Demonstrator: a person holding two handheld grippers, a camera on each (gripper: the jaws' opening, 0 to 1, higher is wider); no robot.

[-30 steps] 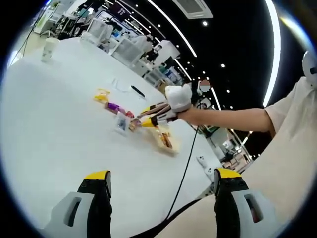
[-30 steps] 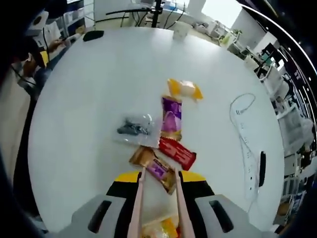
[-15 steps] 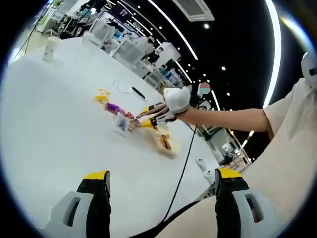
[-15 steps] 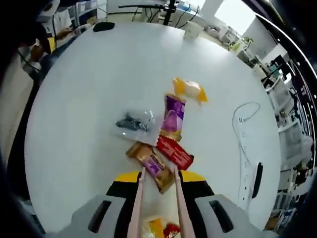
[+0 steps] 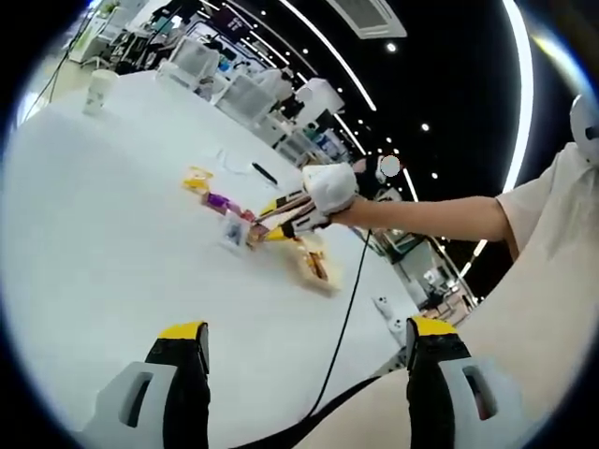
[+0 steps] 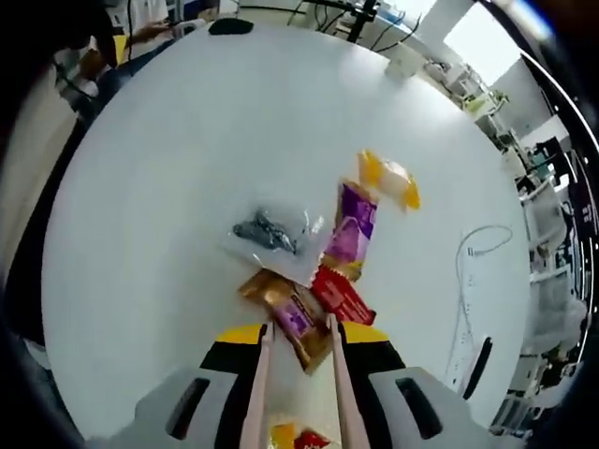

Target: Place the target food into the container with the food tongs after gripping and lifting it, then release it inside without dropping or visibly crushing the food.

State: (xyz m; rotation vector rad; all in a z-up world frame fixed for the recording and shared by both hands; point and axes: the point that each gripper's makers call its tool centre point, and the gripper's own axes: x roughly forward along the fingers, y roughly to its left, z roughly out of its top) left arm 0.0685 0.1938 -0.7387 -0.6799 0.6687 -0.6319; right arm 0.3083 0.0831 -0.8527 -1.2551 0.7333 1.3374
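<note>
**A:** Looking along my left gripper first: its two yellow-tipped jaws stand wide apart with nothing between them, low over the white table. Far ahead, the right gripper is held in a white-gloved hand, and it reaches over the scattered snack packets.

**B:** And the container?

**A:** A shallow clear tray lies just beside that gripper, with food in it. A black cable runs back from there towards me.

**B:** Now the right gripper view.

**A:** My right gripper holds the food tongs, whose two pale arms run forward between the jaws. The tong tips are spread a little, either side of the brown and purple packet. I cannot tell whether they touch it. Just beyond lie a red packet, a purple packet, an orange packet and a clear bag with dark contents. All rest flat on the table.
</note>
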